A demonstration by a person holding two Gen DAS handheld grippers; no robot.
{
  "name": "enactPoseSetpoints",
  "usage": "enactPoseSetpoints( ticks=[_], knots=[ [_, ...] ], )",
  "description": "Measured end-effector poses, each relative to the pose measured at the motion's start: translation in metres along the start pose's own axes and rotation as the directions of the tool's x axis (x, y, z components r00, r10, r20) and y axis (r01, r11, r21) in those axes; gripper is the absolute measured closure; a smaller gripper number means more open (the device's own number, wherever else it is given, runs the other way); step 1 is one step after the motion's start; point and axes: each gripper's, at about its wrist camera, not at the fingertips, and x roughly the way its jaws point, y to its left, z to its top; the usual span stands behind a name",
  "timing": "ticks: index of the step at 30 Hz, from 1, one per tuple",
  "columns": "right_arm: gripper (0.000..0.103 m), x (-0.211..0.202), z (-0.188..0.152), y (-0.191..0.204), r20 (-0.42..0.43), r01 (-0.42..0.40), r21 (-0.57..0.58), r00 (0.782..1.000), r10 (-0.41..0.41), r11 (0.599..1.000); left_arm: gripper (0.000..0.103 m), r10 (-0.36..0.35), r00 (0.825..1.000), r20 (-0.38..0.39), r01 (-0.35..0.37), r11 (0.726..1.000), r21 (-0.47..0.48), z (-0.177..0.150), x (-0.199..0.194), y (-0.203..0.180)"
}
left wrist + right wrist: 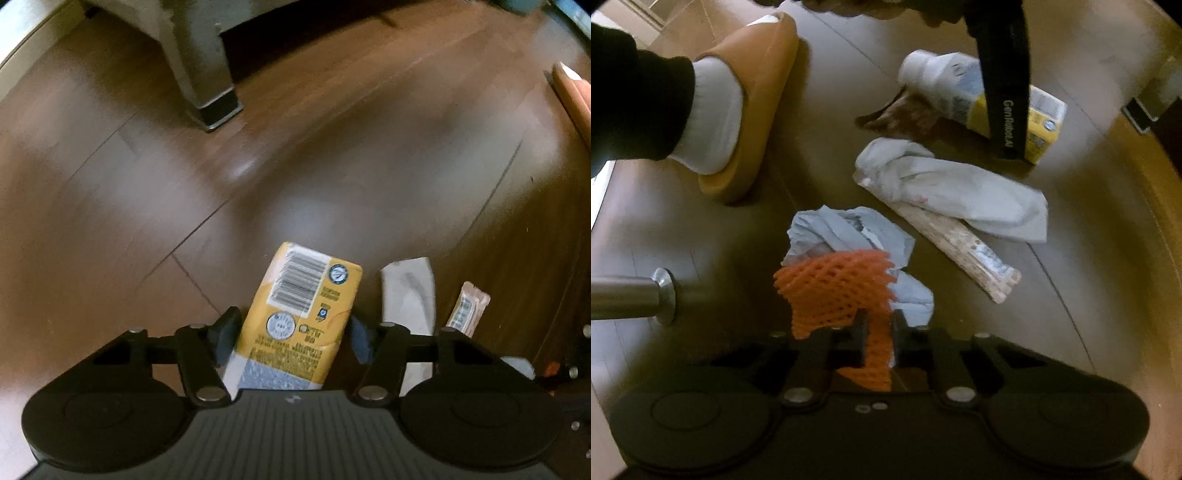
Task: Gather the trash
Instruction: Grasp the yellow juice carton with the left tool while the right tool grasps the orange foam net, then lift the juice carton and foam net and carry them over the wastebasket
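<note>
Right wrist view has your right claw (877, 334) pinched tight on the orange foam mesh fruit net (834, 288), which sits on a crumpled pale blue paper wad (849, 232) on the brown wooden floor (1089, 258). Left wrist view: your left claw (291, 332) straddles the yellow cardboard drink carton (299, 314) lying on that floor, with one pad at its edge and a sliver of gap at the other, so not clamped yet. Risk-wise, the net is floppy and only pinched at one corner, so a fast lift might tear it free. The carton sits skewed between the pads, so closing could twist it out.
</note>
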Motion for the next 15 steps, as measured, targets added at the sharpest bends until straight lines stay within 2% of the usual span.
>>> enactPoseSetpoints(
  ticks=[10, 15],
  knots=[
    [0.101, -0.058, -0.01, -0.013, 0.067, 0.008, 0.136, 0.998, -0.017, 0.991, 0.05, -0.01, 0.999, 0.053, 0.017, 0.991, -0.133, 0.003, -0.049, 0.012],
    [0.101, -0.106, -0.013, -0.02, 0.118, 0.054, 0.244, 0.989, -0.085, 0.968, 0.052, -0.002, 0.996, 0.09, 0.019, 0.982, -0.187, 0.006, -0.091, 0.014]
  ],
)
